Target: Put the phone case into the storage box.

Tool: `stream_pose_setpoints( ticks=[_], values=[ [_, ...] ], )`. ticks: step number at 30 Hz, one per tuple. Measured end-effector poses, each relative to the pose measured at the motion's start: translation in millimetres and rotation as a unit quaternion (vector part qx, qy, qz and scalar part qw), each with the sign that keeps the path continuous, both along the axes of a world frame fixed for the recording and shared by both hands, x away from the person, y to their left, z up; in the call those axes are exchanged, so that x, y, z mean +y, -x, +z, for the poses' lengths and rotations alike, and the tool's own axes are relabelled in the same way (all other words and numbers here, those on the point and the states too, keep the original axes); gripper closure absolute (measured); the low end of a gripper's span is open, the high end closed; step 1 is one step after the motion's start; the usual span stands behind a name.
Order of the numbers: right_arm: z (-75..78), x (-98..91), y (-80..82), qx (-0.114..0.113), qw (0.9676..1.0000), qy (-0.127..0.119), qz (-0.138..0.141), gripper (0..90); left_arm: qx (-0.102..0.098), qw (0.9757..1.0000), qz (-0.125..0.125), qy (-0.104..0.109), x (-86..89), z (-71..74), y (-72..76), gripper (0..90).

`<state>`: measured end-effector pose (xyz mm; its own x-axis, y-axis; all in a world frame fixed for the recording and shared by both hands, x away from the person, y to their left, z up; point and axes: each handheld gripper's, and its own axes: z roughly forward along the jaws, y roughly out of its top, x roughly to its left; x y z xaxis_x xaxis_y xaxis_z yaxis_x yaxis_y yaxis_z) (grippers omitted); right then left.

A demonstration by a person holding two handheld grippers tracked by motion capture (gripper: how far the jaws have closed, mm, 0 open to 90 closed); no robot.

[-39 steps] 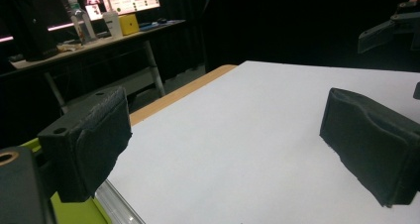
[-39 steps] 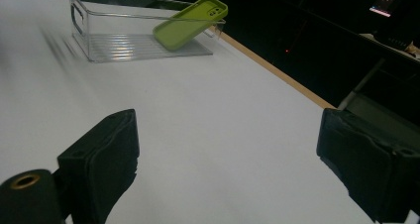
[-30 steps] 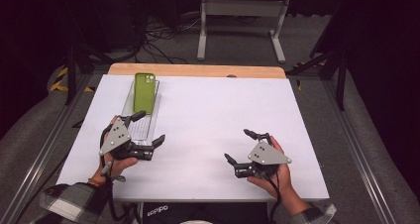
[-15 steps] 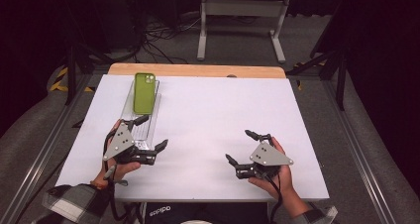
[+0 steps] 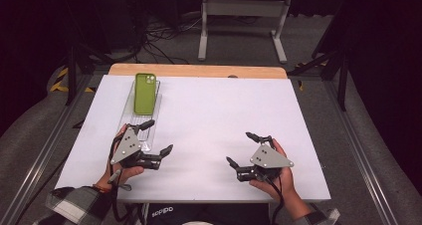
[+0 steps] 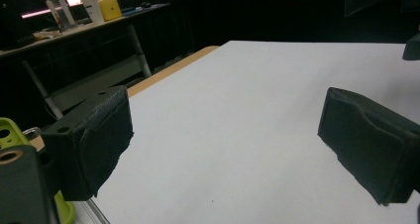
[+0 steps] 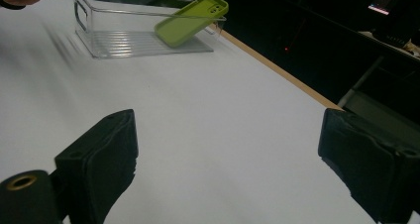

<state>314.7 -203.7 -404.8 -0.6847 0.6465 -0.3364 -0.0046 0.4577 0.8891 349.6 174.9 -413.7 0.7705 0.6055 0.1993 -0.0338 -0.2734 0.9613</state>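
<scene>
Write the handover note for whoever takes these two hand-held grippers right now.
Left hand-held gripper: open, holding nothing, over the near left of the table, its far jaw by the near end of the clear tray.
Right hand-held gripper: open, holding nothing, over the near right of the table, well apart from the tray.
Green phone: propped at a tilt in the tray, camera end up against the far rim, on the table's left side.
Done: nothing is gripped; phone sits in the tray.
Left: probably a grasp on the tray or phone; the left gripper is nearer.
</scene>
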Motion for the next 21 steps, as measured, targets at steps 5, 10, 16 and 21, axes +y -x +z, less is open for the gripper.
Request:
stream_pose_setpoints(
  ticks=[5, 10, 16, 21],
  values=[
    [-0.6, -0.8, 0.4, 0.002, 1.0, -0.002, -0.001, 9.2, -0.003, 0.9999, -0.01, -0.006, -1.4, -3.8, 2.1, 7.5],
    [-1.1, -1.9, 0.8, 0.003, 1.0, -0.002, -0.002, 9.0, 0.004, 0.9996, -0.016, -0.021, -2.4, -10.2, 2.6, 7.5],
    [-2.6, -1.5, 0.9, 0.008, 1.0, -0.001, 0.001, 8.7, 0.021, 0.9994, -0.01, -0.024, -0.9, -22.5, 2.2, 8.1],
    [-4.0, -0.3, 0.6, 0.008, 1.0, 0.002, 0.003, 8.4, 0.028, 0.9992, -0.007, -0.028, 6.2, -26.6, 2.2, 8.1]
  ],
)
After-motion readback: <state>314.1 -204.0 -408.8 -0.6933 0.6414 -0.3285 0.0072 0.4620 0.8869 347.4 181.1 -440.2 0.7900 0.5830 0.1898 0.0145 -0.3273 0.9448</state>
